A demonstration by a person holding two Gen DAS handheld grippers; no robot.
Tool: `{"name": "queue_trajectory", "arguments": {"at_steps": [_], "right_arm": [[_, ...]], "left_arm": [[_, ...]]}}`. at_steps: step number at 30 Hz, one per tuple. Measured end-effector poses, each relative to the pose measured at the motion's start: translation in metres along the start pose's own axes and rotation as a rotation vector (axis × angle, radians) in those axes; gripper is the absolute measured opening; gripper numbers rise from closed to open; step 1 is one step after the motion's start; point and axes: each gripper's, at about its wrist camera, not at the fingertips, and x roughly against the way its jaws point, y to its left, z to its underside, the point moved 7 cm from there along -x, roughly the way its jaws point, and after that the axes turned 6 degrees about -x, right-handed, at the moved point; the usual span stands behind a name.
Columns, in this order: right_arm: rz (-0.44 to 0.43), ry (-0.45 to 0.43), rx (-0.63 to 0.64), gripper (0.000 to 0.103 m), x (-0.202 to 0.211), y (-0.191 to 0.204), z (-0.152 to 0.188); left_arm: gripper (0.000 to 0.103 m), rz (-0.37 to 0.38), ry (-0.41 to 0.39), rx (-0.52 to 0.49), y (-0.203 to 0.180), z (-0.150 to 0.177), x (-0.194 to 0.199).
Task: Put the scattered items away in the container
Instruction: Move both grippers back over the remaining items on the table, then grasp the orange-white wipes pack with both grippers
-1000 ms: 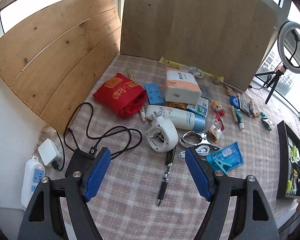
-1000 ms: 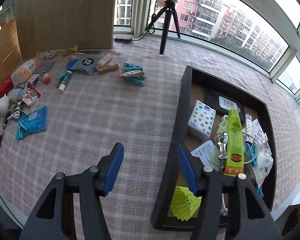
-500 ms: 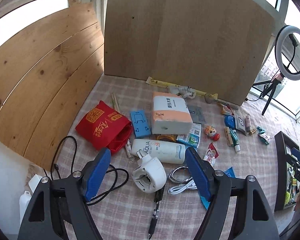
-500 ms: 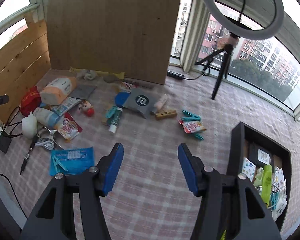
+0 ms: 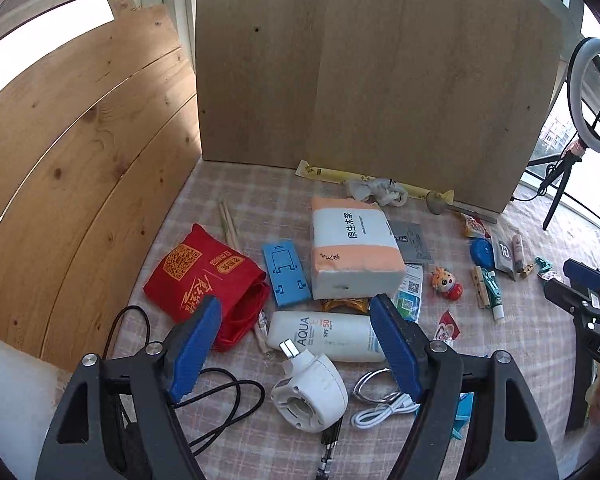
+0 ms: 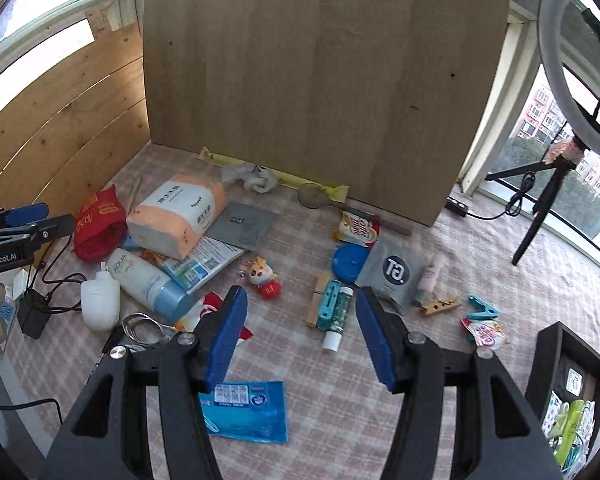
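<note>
1. the left gripper (image 5: 296,350) is spread wide and carries nothing; it hangs above the sunscreen bottle (image 5: 326,337), which lies between its blue pads.
2. the right gripper (image 6: 300,336) is also spread and empty, over bare checked cloth just in front of the small green tube (image 6: 335,314).
3. the sunscreen bottle lies flat just in front of the tissue pack (image 5: 354,254), its long axis running across the left gripper's opening, its blue cap end towards the right pad. judged from this, the wrist should turn so the pads close across the narrow body, not the ends.
4. the white round gadget (image 5: 310,396) touches the bottle's near side, and the red pouch (image 5: 208,276) lies just left of it; coming down from above should avoid nudging either.
5. the green tube sits well right of the tissue pack, its white cap pointing towards the right gripper.
6. the black box (image 6: 568,364), already partly filled, stands far right of the tissue pack.
</note>
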Motion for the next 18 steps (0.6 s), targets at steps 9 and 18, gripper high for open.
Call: {"name": "queue_trajectory", "arguments": {"at_steps": [9,18], "right_arm": [[-0.185,0.095,-0.042,0.056,-0.055,0.050,-0.016],[-0.325,0.196,-0.224,0.054,-0.102,0.055,-0.046]], "left_arm": [[0.072,0.087,0.112,0.050,0.000,-0.034,-0.062],[0.071,0.178,0.171,0.045,-0.007,-0.042,-0.091]]}}
